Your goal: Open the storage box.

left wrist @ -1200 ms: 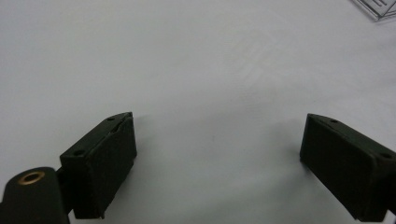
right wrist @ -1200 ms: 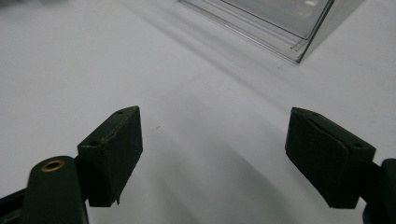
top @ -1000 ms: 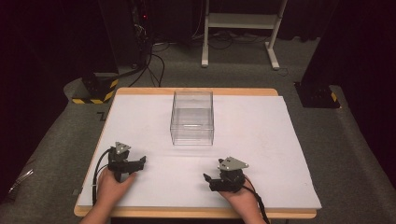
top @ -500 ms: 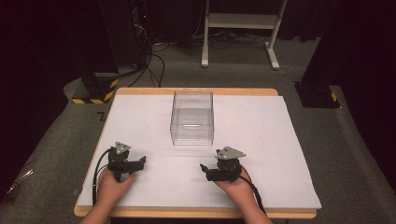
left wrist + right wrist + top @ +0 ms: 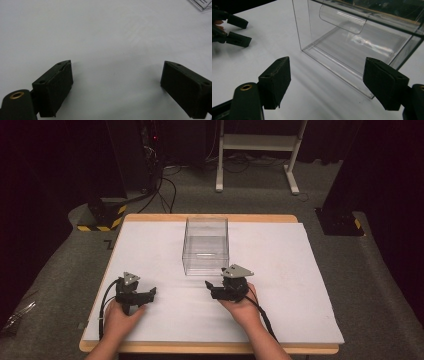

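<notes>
An empty clear plastic box (image 5: 205, 246) stands upright, mid-table on the white sheet (image 5: 280, 270).

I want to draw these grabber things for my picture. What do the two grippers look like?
Both are black. The left gripper and the right gripper each carry a grey three-cornered plate on top and trail a black cable. Up close, each has two chunky, blocky black jaws, and a small brass-coloured ring sits at a jaw's base. The person's forearms are bare, with no sleeves in sight.
</notes>
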`<state>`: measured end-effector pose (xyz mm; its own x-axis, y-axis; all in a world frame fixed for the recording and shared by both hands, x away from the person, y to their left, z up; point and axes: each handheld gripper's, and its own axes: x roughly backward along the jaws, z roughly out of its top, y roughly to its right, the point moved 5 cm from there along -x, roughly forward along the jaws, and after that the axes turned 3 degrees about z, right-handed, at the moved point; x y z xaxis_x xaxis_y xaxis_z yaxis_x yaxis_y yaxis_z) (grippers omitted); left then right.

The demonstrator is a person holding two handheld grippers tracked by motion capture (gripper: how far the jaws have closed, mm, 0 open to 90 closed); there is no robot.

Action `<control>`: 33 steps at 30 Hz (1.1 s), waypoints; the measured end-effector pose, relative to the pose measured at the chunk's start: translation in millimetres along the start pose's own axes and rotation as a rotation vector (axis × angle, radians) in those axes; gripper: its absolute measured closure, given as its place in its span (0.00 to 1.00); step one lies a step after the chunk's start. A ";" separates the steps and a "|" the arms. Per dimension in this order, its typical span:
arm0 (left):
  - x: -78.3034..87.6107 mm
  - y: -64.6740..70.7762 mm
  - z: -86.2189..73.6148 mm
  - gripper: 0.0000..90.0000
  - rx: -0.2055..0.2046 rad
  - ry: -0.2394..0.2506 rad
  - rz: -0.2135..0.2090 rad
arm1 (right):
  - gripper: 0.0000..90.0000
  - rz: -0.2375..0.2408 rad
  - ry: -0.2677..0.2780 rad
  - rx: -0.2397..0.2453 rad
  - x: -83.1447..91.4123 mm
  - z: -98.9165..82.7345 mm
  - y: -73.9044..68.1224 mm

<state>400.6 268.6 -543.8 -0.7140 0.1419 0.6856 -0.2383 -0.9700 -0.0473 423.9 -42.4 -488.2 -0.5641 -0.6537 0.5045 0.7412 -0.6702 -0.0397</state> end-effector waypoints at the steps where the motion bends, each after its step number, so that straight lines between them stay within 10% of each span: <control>1: 0.0 0.0 0.0 0.12 0.001 0.001 0.000 | 0.26 -0.001 0.004 -0.002 -2.9 3.5 0.5; 33: 0.0 0.0 0.0 0.12 0.000 0.000 0.000 | 0.57 0.004 0.053 -0.056 -29.6 25.0 20.8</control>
<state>400.6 268.5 -543.8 -0.7142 0.1418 0.6854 -0.2383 -0.9700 -0.0475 465.1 -28.2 -482.4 -0.5807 -0.6734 0.4575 0.7231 -0.6848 -0.0903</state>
